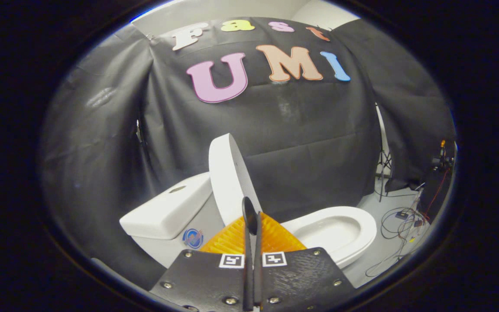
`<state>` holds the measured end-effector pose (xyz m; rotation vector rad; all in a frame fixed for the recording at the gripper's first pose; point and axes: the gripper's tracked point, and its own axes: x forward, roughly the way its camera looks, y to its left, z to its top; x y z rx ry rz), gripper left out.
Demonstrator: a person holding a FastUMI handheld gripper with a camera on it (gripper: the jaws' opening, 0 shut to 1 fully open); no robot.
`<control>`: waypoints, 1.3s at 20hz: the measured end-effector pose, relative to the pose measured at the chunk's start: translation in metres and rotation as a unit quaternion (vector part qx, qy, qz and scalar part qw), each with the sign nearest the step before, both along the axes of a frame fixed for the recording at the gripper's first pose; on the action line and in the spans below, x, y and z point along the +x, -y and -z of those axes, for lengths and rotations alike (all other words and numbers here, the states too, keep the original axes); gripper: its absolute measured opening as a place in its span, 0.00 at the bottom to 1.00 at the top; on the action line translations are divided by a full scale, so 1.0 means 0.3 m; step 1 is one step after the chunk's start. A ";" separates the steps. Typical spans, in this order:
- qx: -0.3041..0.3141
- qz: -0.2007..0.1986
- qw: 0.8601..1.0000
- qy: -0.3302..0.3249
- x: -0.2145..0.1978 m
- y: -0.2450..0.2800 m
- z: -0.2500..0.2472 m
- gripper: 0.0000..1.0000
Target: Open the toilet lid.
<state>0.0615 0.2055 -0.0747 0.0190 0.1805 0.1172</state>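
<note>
Gripper [253, 216] fingers pressed together, holding nothing; raised lid [228, 173] stands just ahead, near upright, tank [167, 210] beyond-left, bowl [340, 229] right.

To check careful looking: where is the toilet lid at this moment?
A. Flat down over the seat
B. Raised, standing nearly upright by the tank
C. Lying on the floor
B: the toilet lid stands raised beside the tank, the bowl uncovered; the gripper fingers are closed together.
</note>
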 end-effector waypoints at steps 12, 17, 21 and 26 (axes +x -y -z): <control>-0.058 -0.068 0.996 -0.005 -0.016 -0.121 0.029 0.01; -0.052 -0.079 0.996 -0.004 -0.022 -0.142 0.035 0.02; -0.051 -0.083 0.995 -0.008 -0.029 -0.165 0.052 0.14; -0.055 -0.094 0.994 -0.013 -0.033 -0.189 0.070 0.21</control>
